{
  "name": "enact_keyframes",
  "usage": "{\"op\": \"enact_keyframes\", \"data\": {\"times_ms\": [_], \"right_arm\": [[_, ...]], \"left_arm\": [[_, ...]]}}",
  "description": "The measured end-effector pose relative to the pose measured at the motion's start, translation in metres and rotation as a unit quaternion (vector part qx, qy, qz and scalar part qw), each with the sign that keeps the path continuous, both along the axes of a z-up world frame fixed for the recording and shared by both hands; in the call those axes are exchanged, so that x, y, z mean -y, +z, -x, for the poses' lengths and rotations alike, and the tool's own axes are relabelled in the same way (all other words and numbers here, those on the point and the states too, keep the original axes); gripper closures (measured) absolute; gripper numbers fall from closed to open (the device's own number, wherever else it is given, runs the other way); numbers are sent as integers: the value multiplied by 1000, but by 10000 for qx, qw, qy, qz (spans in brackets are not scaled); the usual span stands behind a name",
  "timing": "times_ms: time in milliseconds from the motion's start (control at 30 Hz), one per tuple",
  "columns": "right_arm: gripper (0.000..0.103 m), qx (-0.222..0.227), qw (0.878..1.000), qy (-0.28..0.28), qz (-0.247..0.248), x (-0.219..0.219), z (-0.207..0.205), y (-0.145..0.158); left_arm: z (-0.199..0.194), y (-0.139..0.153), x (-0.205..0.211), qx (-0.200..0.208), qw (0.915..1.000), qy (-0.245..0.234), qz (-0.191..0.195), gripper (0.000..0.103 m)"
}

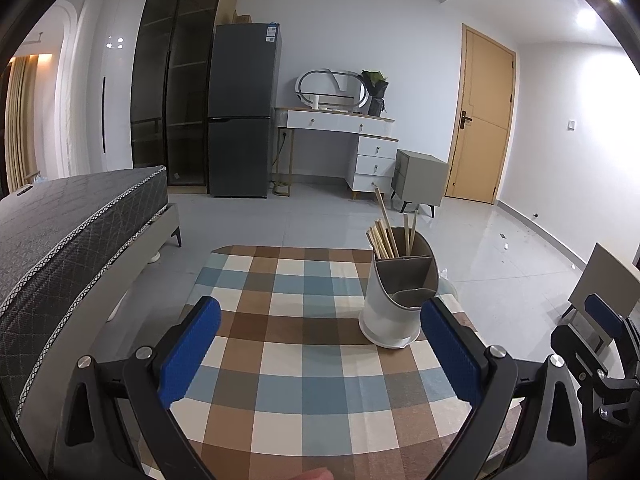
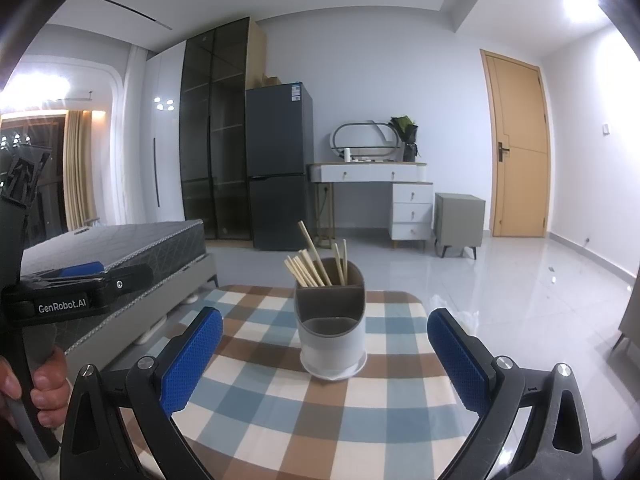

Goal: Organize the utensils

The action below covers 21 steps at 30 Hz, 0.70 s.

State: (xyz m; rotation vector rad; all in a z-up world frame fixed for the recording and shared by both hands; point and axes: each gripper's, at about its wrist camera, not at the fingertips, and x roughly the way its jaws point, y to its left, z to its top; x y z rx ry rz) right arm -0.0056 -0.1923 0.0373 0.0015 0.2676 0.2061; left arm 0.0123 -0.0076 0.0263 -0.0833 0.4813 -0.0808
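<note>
A white and grey utensil holder (image 1: 394, 304) (image 2: 331, 330) stands on the checked tablecloth (image 1: 288, 344) (image 2: 280, 392), split into compartments. Several wooden chopsticks (image 1: 386, 236) (image 2: 314, 266) stick up from its far compartment; the nearer compartments look bare. My left gripper (image 1: 320, 344) is open with nothing between its blue pads, the holder just beyond its right fingertip. My right gripper (image 2: 326, 354) is open too, hovering in front of the holder with nothing held. The left tool also appears at the left edge of the right wrist view, held by a hand (image 2: 44, 392).
The small table sits on a grey tiled floor (image 1: 480, 248). A bed (image 1: 72, 232) lies to the left, close to the table. Against the far wall stand a dark fridge (image 1: 240, 112), a white dressing table (image 1: 340, 132) and a grey nightstand (image 1: 420, 178). A wooden door (image 1: 484, 120) is at right.
</note>
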Motion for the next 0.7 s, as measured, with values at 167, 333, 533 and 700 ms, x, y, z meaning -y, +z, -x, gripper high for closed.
{"op": "enact_keyframes", "data": {"times_ms": [167, 333, 533, 700], "right_arm": [[0, -8, 10000, 9, -3, 0, 0, 0], [0, -12, 10000, 7, -4, 0, 0, 0], [0, -10, 10000, 17, 7, 0, 1, 0], [0, -19, 10000, 18, 1, 0, 1, 0]], "left_arm": [[1, 1, -2, 43, 10000, 77, -9, 5], [1, 1, -2, 46, 9999, 97, 12, 5], [2, 2, -3, 97, 9999, 114, -28, 5], [3, 2, -3, 112, 9998, 134, -13, 5]]}}
